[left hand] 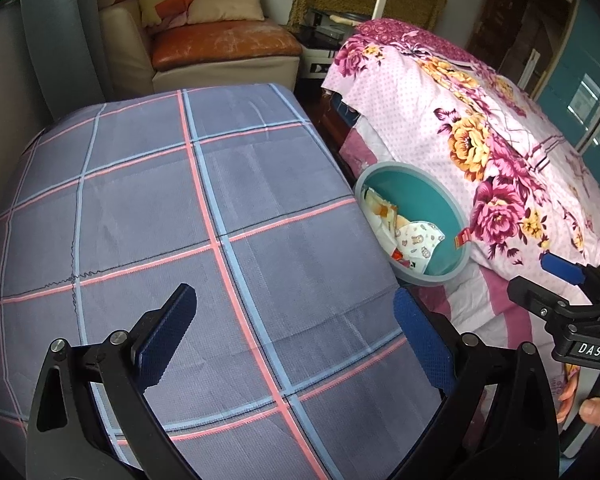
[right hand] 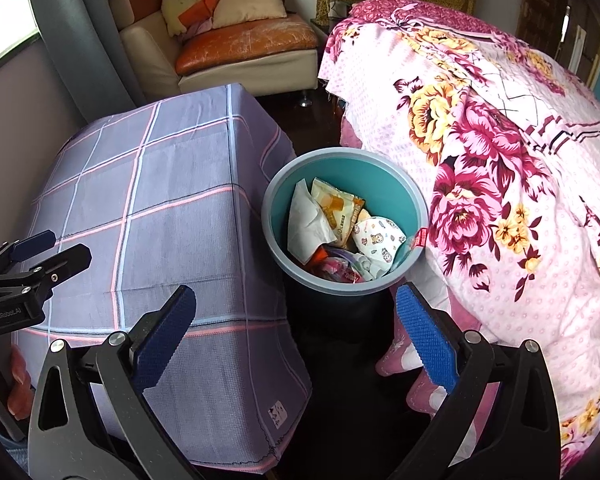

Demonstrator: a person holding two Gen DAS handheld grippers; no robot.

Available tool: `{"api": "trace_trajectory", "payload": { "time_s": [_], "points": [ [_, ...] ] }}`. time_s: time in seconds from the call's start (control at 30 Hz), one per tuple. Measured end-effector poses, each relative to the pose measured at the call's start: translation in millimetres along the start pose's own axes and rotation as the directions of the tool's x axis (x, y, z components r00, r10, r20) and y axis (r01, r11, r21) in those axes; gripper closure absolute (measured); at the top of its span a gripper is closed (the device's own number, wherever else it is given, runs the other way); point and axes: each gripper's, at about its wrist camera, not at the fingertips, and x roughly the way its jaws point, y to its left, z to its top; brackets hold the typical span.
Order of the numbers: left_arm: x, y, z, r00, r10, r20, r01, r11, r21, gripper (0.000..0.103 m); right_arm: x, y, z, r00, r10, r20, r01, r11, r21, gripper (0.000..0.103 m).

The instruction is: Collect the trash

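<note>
Because both jaws are spread and hold nothing, the right gripper (right hand: 296, 332) hovers just behind the bin (right hand: 416, 200), where the trash (right hand: 340, 232) already lies; the left gripper (left hand: 296, 336), equally spread, hangs over the bare checked tablecloth (left hand: 140, 200), so collection appears complete.

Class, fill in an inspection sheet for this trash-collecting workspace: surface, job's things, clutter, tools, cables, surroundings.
Surface: table under a grey plaid cloth, nothing seen on top.
Job's things: teal bin on the floor between table and bed, holding a white tissue, an orange wrapper and a printed mask.
Clutter: nothing seen outside the bin.
Tools: left tool open, empty, over the cloth; right tool open, empty, facing the bin.
Cables: nothing seen.
Surroundings: floral bedspread, sofa with cushions, curtain.
</note>
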Motion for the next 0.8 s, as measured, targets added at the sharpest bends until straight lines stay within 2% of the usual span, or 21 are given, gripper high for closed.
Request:
{"api": "trace_trajectory", "payload": {
  "time_s": [0.8],
  "points": [
    [19, -10, -2, 0.998, 0.065, 0.016, -0.065, 0.997, 0.039, 0.004, 25, -16, 0, 0.999, 0.011, -0.033, -0.009, 0.998, 0.068, 0.007]
  ]
}}
